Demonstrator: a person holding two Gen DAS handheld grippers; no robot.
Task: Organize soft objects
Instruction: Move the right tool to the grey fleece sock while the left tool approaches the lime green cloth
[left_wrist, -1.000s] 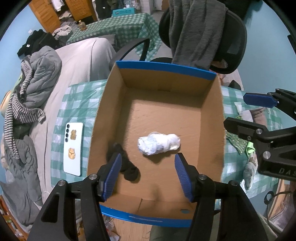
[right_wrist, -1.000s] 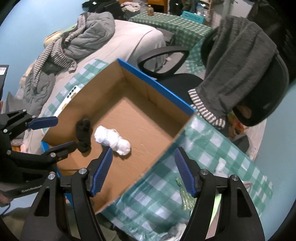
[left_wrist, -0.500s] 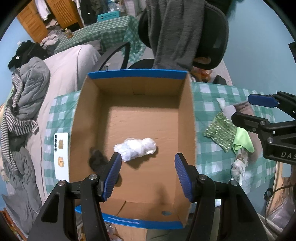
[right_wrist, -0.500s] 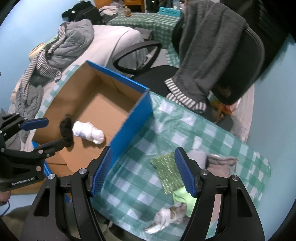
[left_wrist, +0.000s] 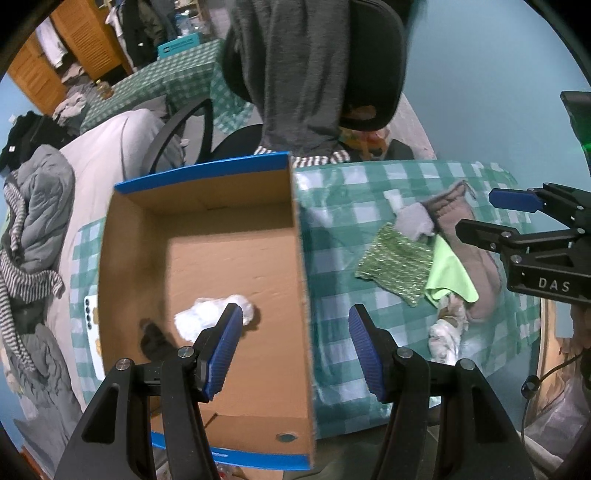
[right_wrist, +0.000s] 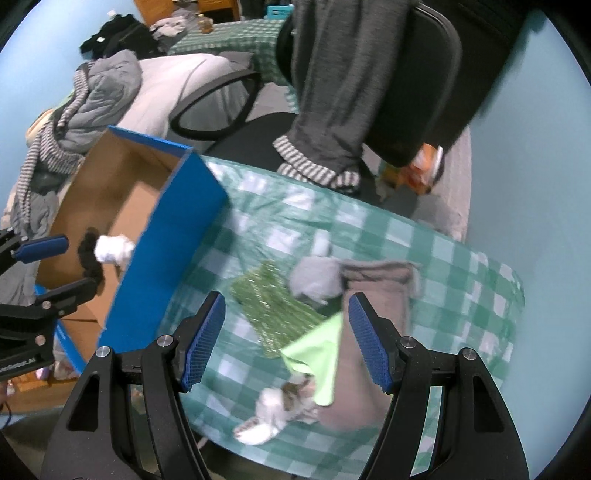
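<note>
**Two empty grippers above box and cloth pile**

On the left, the cardboard box (left_wrist: 229, 258) holds a black sock (left_wrist: 153, 338) and a white bundle (left_wrist: 210, 317) side by side. The left gripper (left_wrist: 295, 350) hangs over the box's right wall, jaws spread, nothing between them. To the right, on the checked tablecloth (right_wrist: 461, 280), lie a green knitted cloth (right_wrist: 273, 302), a lime cloth (right_wrist: 317, 354), a brown garment (right_wrist: 373, 295) and a grey sock (right_wrist: 314, 280). The right gripper (right_wrist: 284, 339) is above this pile, also spread and empty.
</note>
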